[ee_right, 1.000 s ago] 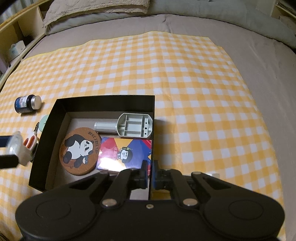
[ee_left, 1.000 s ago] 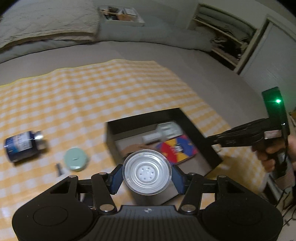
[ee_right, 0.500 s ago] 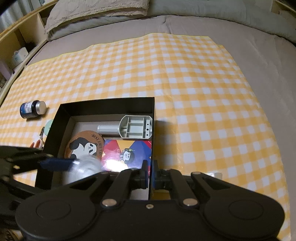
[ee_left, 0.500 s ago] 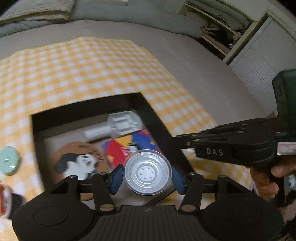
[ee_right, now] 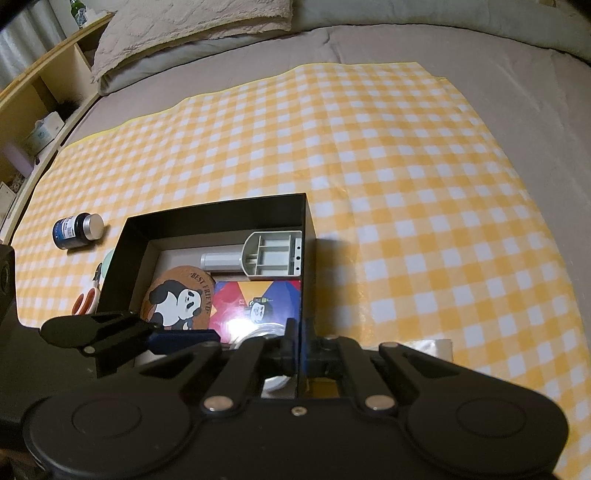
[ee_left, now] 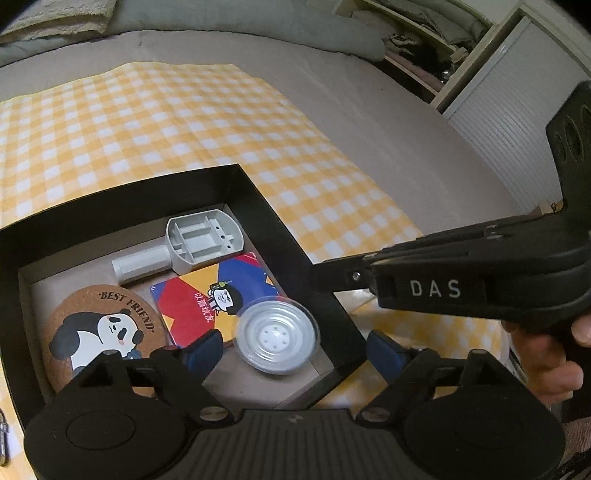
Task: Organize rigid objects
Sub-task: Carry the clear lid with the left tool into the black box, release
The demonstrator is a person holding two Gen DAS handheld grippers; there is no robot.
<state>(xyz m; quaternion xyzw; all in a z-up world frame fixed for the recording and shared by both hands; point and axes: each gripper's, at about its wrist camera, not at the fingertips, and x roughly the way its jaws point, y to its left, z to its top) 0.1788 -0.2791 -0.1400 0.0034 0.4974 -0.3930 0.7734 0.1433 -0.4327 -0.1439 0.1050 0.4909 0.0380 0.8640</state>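
A black box (ee_left: 280,229) on the yellow checked cloth holds a grey plastic scoop (ee_left: 192,243), a panda cork coaster (ee_left: 99,325) and a red-blue card (ee_left: 218,295). A clear round lid (ee_left: 277,334) lies free in the box's near right corner. My left gripper (ee_left: 295,349) is open above it, blue pads apart on either side. My right gripper (ee_right: 300,349) is shut on the box's right wall (ee_right: 306,258); it also shows in the left wrist view (ee_left: 332,275). The lid shows partly in the right wrist view (ee_right: 264,332).
Left of the box on the cloth lie a dark blue jar (ee_right: 77,230) on its side, a pale green round lid (ee_right: 107,260) and orange-handled scissors (ee_right: 86,299). A pillow (ee_right: 192,33) and shelves (ee_right: 33,110) lie beyond the cloth.
My left gripper carried the clear lid right, over the box, then opened; the lid now lies in the box. My right gripper stays clamped on the box wall.
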